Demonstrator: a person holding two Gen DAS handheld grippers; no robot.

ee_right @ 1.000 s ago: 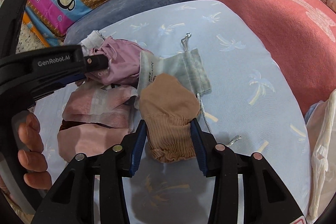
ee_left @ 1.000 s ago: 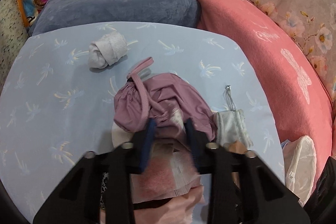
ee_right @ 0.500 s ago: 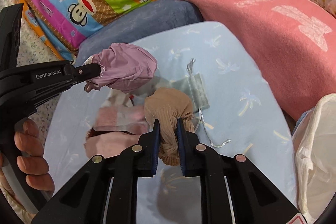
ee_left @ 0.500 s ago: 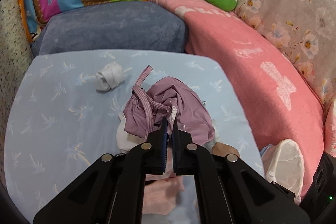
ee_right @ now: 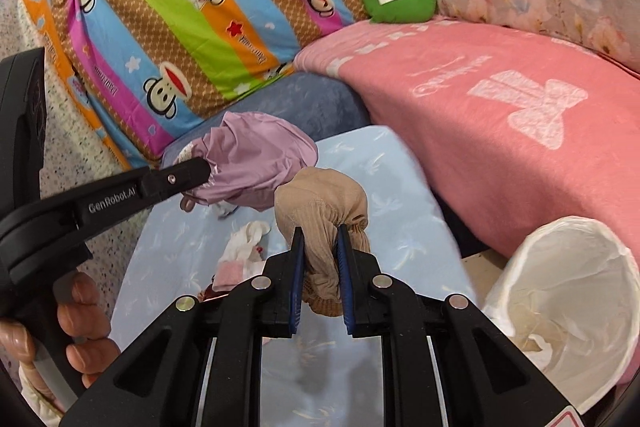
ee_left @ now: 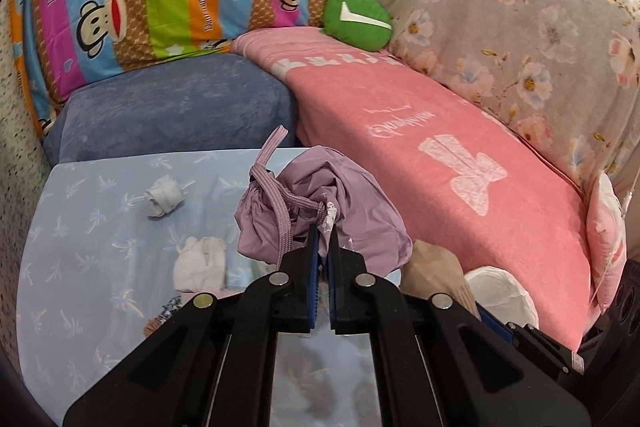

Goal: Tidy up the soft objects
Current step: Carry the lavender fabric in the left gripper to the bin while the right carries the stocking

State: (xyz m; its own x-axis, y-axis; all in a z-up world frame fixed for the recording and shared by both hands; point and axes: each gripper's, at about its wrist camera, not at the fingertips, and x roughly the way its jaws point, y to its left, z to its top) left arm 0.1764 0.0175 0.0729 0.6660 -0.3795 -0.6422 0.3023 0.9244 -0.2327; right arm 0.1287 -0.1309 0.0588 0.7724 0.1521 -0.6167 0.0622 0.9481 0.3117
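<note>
— Where's the bin from where the tools are now?

— Off to the right. The white-lined bin stands low beside the blue mat, against the pink blanket. The right tool is the nearer one — the bin's mouth sits just right of and below it. The left tool is farther over, with the mat between.

— What's the right one got?

— A tan stocking, balled up. The tool is pinched narrow on its gathered end, so the rounded bulk sticks up past the tips and the cuff bunches beneath. It's lifted clear of the mat.

— And the left?

— Nearly closed on a purple bag, gripping a fold near the drawstring. The bag hangs crumpled over the tips, the cord looping upward. Also off the mat.

— So both are full?

— Both. If the bin is where these go, I'd guess the stocking swings right and down first; the bag has longer to travel and would cross over the right tool's path.

— Anything left lying?

— A rolled white sock toward the far side of the mat, a white cloth closer in, and some pink pieces by the near edge — partly hidden, I can't tell what they are.
</note>
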